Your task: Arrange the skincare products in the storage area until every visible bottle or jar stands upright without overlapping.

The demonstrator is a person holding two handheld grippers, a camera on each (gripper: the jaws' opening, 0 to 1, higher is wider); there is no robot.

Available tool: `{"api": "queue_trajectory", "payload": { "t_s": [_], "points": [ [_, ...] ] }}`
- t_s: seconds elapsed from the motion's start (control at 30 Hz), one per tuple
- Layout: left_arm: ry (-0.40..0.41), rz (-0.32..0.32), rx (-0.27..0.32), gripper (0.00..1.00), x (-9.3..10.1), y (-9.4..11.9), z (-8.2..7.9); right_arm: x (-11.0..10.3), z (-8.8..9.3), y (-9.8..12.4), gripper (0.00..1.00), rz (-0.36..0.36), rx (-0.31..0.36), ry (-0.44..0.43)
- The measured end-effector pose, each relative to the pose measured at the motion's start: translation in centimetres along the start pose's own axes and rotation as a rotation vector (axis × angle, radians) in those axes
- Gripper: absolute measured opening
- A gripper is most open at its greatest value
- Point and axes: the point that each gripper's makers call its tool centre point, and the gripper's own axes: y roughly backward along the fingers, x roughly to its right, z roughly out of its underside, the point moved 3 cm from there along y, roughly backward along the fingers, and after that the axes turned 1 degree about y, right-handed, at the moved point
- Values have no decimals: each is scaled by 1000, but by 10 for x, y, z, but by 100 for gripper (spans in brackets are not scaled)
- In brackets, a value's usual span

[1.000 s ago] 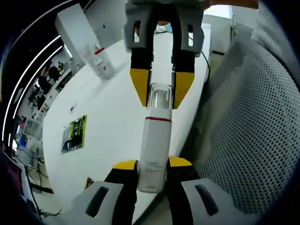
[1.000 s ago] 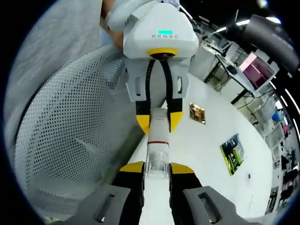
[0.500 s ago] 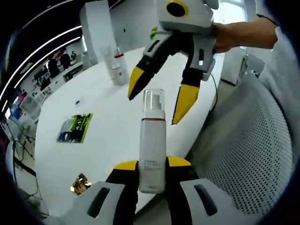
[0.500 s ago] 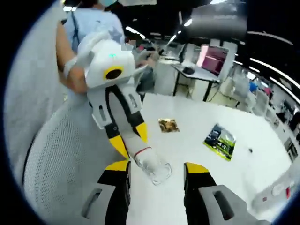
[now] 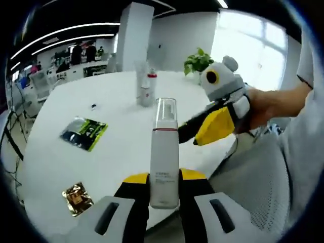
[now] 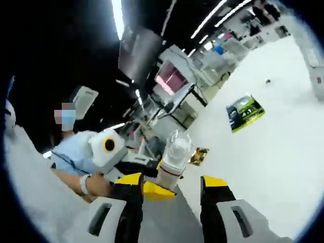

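Note:
My left gripper [image 5: 164, 178] is shut on the lower body of a white pump bottle [image 5: 165, 147] with a clear cap and a red band, holding it upright over the near edge of the white table [image 5: 116, 147]. My right gripper [image 5: 196, 135] comes in from the right, open, just beside the bottle and off it. In the right gripper view its own jaws [image 6: 172, 181] stand open, with the same bottle [image 6: 174, 158] beyond them in the left gripper [image 6: 154, 188]. A second bottle [image 5: 146, 89] with a red band stands upright far back on the table.
A green packet [image 5: 83, 132] and a gold foil packet [image 5: 77, 197] lie flat on the left of the table; both also lie on the table in the right gripper view, green packet [image 6: 244, 111], gold packet [image 6: 198, 156]. A potted plant [image 5: 198, 61] stands at the far edge. A person's hand [image 5: 268, 104] holds the right gripper.
My right gripper has opened, let go of the bottle's cap and drawn off to the right. The left gripper keeps its hold on the bottle. Both views have swung.

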Motion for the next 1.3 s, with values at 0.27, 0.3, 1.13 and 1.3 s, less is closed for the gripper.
{"api": "queue_trajectory", "payload": {
  "t_s": [0.27, 0.3, 1.13, 1.3],
  "points": [
    [-50, 7, -16, 17, 18, -11, 0, 4, -9, 9, 21, 53, 50, -45],
    [-59, 15, -17, 17, 19, -11, 1, 2, -7, 12, 19, 53, 36, -25],
    [210, 565, -50, 19, 79, 0, 16, -44, 24, 28, 15, -355, -247, 384],
    [225, 486, -2, 19, 64, 0, 8, -39, 12, 16, 15, -310, -167, 312]
  ]
}}
